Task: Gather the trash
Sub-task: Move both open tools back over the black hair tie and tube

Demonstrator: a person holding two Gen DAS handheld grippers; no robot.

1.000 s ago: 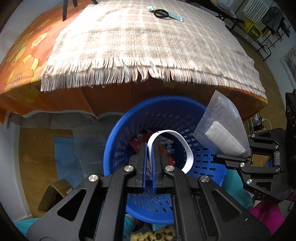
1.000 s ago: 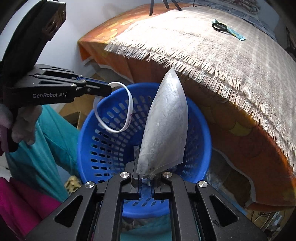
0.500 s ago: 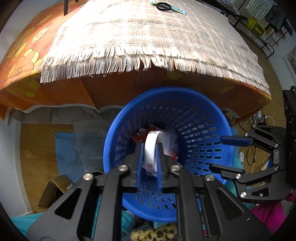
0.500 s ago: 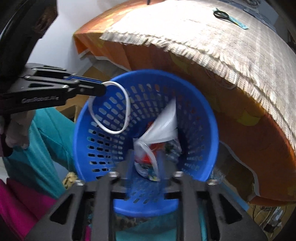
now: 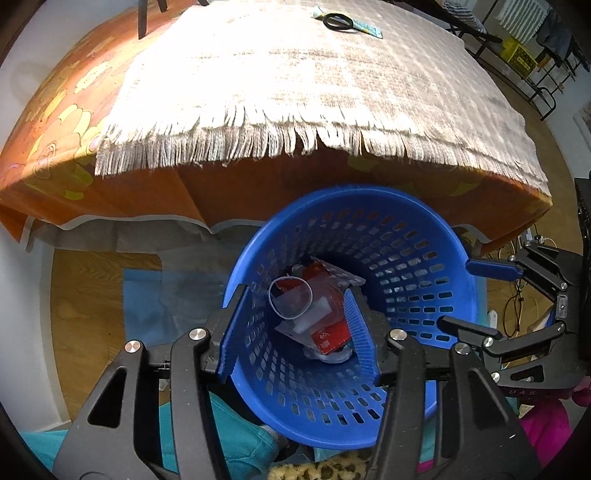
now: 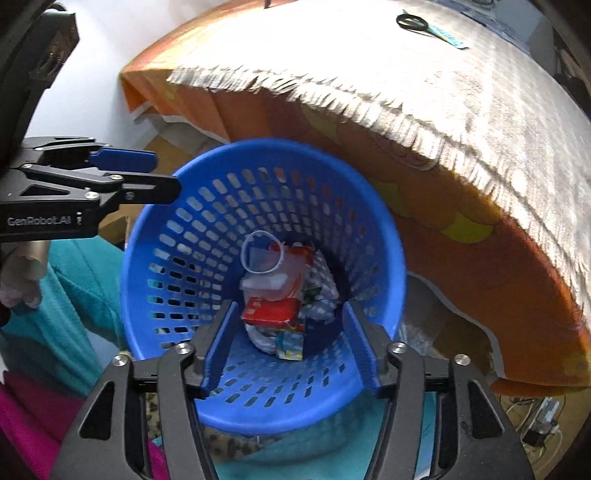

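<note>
Both claws hang over the blue basket (image 5: 413, 258), pointing steeply down into it. The left claw (image 5: 293, 332) has just been opening; its blue pads (image 5: 236, 328) stand apart with nothing between them. The right claw (image 6: 291, 343) has also just been opening, and its jaws are apart and empty too.

The trash lies at the bottom of the basket, below both claws. On top sits a thin white band (image 6: 262, 253) curled into a loop, resting on a clear plastic bag (image 6: 266, 284) with a white patch inside. Under that are a red wrapper (image 6: 271, 312) with white print too small to read, crumpled silvery packaging (image 6: 321, 291), and a small blue-green packet (image 6: 290, 345).

The basket is round, its wall pierced with rows of slots, its rim smooth and wide open toward the claws. It leans against teal cloth (image 6: 77, 280) on the person's side. In the right wrist view the left claw's side plate reads "GenRobot.AI" (image 6: 38, 220).

Just past the basket's far rim the orange cloth (image 5: 258, 188) with yellow flowers drops from the bench edge. Above it a beige woven cloth (image 5: 295, 81) with a fringed edge covers the bench top, mostly bare. Far back on it lie black-handled scissors (image 5: 338, 21) on a light blue strip (image 5: 365, 28). Wooden floor (image 5: 85, 299) shows to the left of the basket.
</note>
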